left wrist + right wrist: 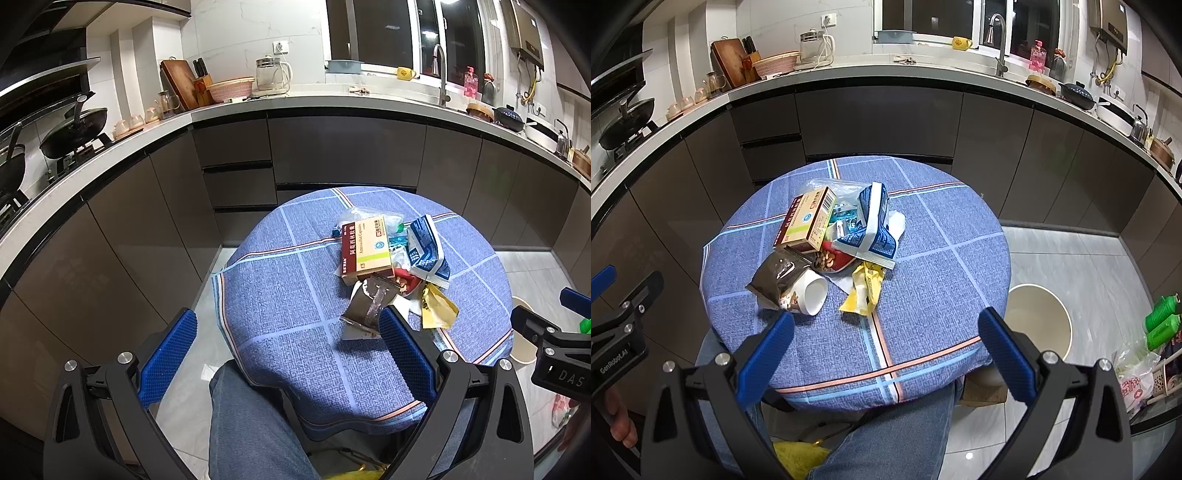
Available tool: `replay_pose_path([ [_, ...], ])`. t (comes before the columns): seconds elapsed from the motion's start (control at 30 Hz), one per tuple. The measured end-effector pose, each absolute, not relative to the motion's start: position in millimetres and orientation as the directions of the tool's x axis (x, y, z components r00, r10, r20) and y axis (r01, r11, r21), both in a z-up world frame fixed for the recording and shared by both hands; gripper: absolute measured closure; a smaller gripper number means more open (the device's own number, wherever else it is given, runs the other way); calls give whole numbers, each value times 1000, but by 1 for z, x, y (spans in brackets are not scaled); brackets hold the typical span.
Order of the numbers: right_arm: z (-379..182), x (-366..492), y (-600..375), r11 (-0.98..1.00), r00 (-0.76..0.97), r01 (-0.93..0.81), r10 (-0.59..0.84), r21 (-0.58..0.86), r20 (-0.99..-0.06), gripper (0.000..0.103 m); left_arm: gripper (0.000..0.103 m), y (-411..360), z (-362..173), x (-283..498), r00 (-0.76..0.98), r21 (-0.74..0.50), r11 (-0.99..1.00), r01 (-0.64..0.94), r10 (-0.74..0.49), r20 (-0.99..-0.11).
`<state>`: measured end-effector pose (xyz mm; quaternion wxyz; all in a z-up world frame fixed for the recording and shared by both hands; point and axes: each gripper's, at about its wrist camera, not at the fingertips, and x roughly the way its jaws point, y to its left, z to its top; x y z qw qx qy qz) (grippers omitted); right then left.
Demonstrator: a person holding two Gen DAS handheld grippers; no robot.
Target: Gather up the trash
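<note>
A pile of trash lies on the round table's blue checked cloth [923,295]. It holds a medicine box [809,221], a blue-and-white packet [873,229], a brown foil wrapper [775,278], a tipped white paper cup [812,295], a yellow wrapper [864,291] and a red snack packet [834,260]. My right gripper [886,350] is open over the table's near edge, short of the pile. My left gripper [288,350] is open too; its right finger [402,350] is just in front of the brown wrapper [369,306]. Neither holds anything.
A round cream bin [1039,325] stands open on the floor, right of the table. Green bottles [1161,321] and bags lie at the far right. A person's jeans-clad leg [894,435] is under the table edge. Dark cabinets and a countertop [295,103] curve behind.
</note>
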<state>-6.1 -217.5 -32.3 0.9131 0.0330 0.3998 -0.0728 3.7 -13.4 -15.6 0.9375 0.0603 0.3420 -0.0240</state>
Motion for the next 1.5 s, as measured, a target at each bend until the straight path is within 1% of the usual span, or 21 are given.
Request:
replay_pose_path([
  [0.33,-38,-4,-216,988,662,157,-104,2,-742,3,8,-13,-18,7,761,99,991,93,-6,-649],
  [0.47,-41,-1,-216,989,685,144,-120,-28,-718,3,8,-12,-21,12,762,106,989,99,-7,-647],
  [0.53,-47,2,-221,994,715,112,-70,16,-696,3,8,-11,-25,18,752,96,990,104,-15,-659],
  [0.6,-60,11,-230,992,737,77,11,100,-676,3,8,-10,-31,26,729,78,990,116,-32,-684],
  [0.67,-74,24,-235,988,703,69,52,141,-710,3,8,-12,-37,34,718,76,986,148,-54,-694],
  [0.77,-91,44,-232,993,658,44,54,109,-751,3,8,-18,-44,42,711,87,980,179,-68,-700],
  [0.87,-112,64,-228,996,611,19,56,85,-790,3,8,-24,-49,52,691,51,971,232,-128,-712],
  [0.93,-125,75,-228,995,593,19,67,98,-802,4,9,-28,-55,61,662,16,962,273,-176,-729],
  [0.97,-129,79,-228,994,586,20,72,104,-807,7,9,-30,-60,68,641,-6,955,295,-202,-741],
  [1.0,-133,83,-229,994,577,24,77,111,-813,13,15,-33,-65,74,620,-20,950,311,-219,-754],
  [1.03,-137,88,-229,993,569,22,85,118,-818,15,23,-36,-68,77,605,-28,946,323,-229,-763],
  [1.13,-149,98,-229,994,553,16,84,111,-829,26,33,-48,-84,99,539,-60,930,364,-263,-800],
  [1.2,-155,103,-229,993,544,17,87,114,-835,39,33,-55,-92,108,509,-76,919,387,-282,-813],
  [1.23,-159,104,-231,993,536,22,90,120,-840,41,33,-59,-96,113,499,-77,915,395,-285,-818],
  [1.27,-162,106,-233,992,529,26,90,122,-844,48,33,-60,-100,116,492,-77,913,400,-285,-823],
  [1.3,-165,108,-234,992,521,27,93,125,-848,59,35,-63,-103,120,480,-79,912,403,-284,-830],
  [1.33,-168,109,-235,991,517,26,97,129,-851,65,40,-64,-107,124,466,-86,910,405,-286,-837],
  [1.37,-170,109,-236,990,511,24,108,140,-853,82,44,-66,-112,128,438,-108,906,408,-299,-848],
  [1.4,-171,109,-238,988,509,24,118,151,-853,92,51,-66,-115,130,418,-125,903,410,-309,-854],
  [1.43,-172,106,-240,986,510,23,129,164,-850,93,59,-66,-117,132,404,-135,902,411,-313,-860],
  [1.5,-170,102,-245,986,526,22,131,167,-840,96,65,-66,-120,134,388,-150,897,415,-324,-863],
])
